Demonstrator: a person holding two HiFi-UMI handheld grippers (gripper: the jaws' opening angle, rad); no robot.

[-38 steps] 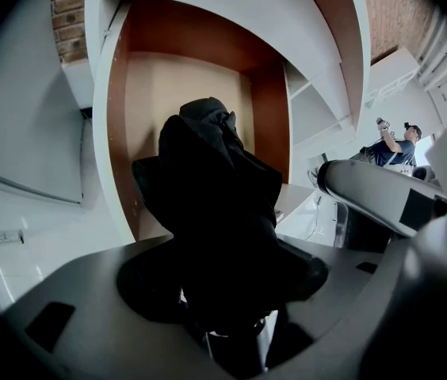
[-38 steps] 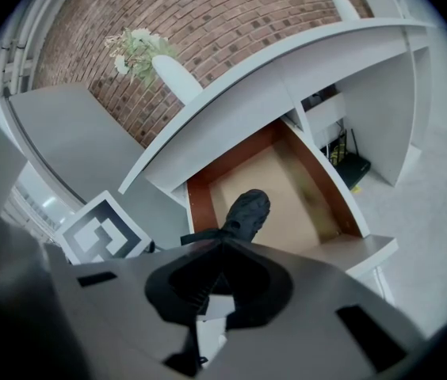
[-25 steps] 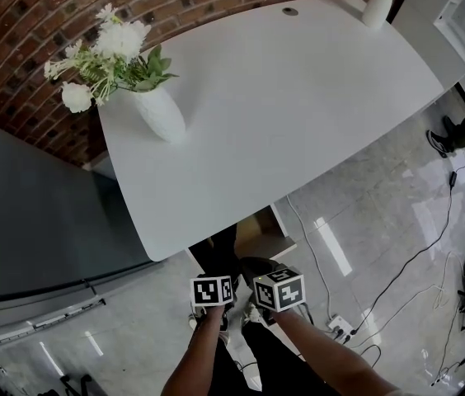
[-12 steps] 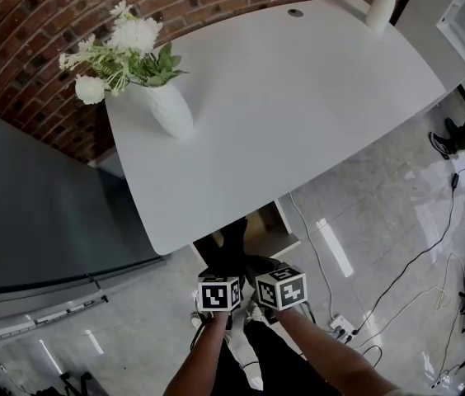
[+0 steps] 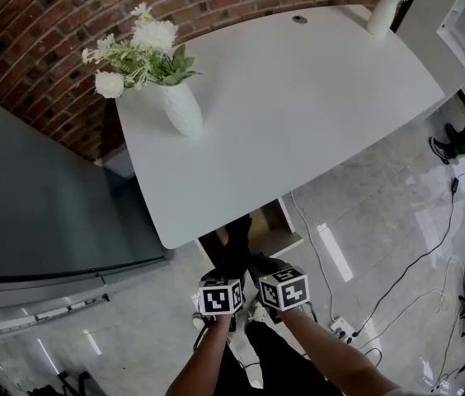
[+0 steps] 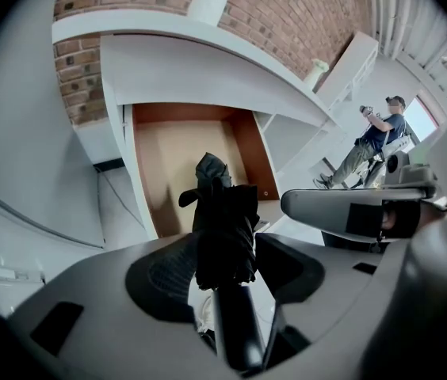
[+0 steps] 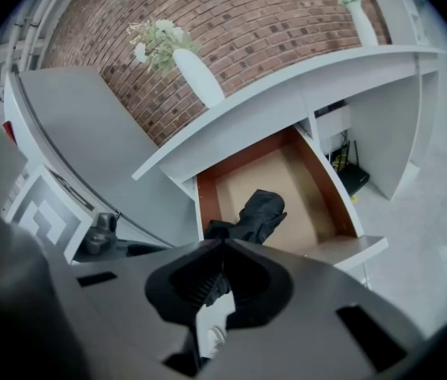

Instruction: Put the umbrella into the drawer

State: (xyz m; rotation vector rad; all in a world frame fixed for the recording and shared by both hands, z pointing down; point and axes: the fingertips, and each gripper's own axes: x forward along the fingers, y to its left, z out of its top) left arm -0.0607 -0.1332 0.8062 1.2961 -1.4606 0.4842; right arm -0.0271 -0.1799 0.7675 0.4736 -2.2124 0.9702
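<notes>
A black folded umbrella (image 5: 234, 242) hangs in front of the open drawer (image 5: 280, 221) under the white table. In the left gripper view it (image 6: 223, 228) runs lengthwise between my left gripper's (image 6: 227, 253) jaws, handle toward the camera, top end over the brown drawer floor (image 6: 168, 157). Those jaws are closing and both pads touch the bundle. My right gripper (image 7: 223, 248) is shut with nothing between its jaws. Its tip (image 6: 291, 204) sits just right of the umbrella (image 7: 259, 212), a small gap apart. From the head view both grippers (image 5: 228, 275) (image 5: 270, 271) sit side by side below the drawer (image 7: 322, 200).
The white table (image 5: 315, 114) overhangs the drawer and bears a vase of flowers (image 5: 181, 106) and a second vase (image 5: 381, 11). A grey panel (image 5: 35, 213) stands at left. Cables and a power strip (image 5: 340, 328) lie on the floor at right. A person (image 6: 370, 137) stands far off.
The left gripper and the umbrella have risen a little toward the drawer's mouth. The right gripper has stayed put and shut.
</notes>
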